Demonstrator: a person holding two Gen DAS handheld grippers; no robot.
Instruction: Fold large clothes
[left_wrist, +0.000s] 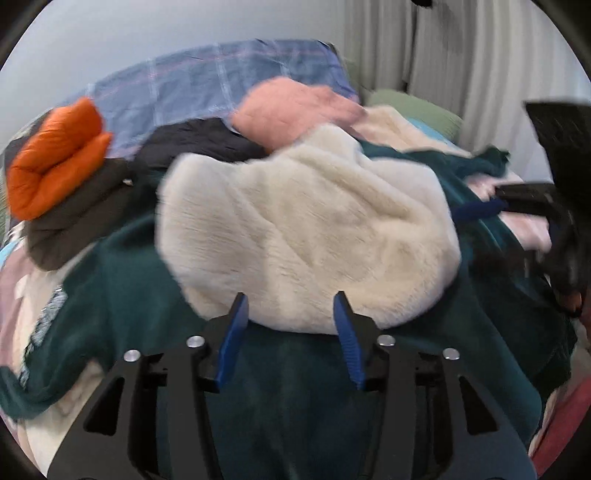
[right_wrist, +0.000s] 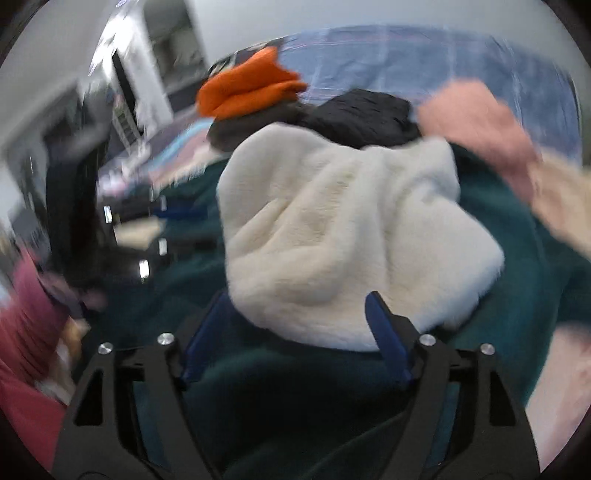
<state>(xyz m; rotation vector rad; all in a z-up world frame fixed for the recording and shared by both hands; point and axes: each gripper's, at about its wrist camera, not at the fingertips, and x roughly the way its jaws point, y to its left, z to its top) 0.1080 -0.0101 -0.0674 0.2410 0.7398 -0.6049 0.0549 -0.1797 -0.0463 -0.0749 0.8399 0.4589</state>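
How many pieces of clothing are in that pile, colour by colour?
Cream: 1, fluffy piece on top
Dark green: 1, garment spread beneath it
Orange: 1, bundle
Brown: 1, bundle under the orange
Black: 1, piece
Pink: 1, piece
Total: 6 that can be told apart; blur hides any others.

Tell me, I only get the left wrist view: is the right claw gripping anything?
Observer: No. The right claw is open; the near edge of the cream fleece sits between its tips, not pinched.
Operator: Anything off past my left edge?
Observer: Yes, what looks like a white doorway, blurred.
Operator: Can you see my claw from there?
Observer: Yes, the left claw shows as a blur over the dark green garment.
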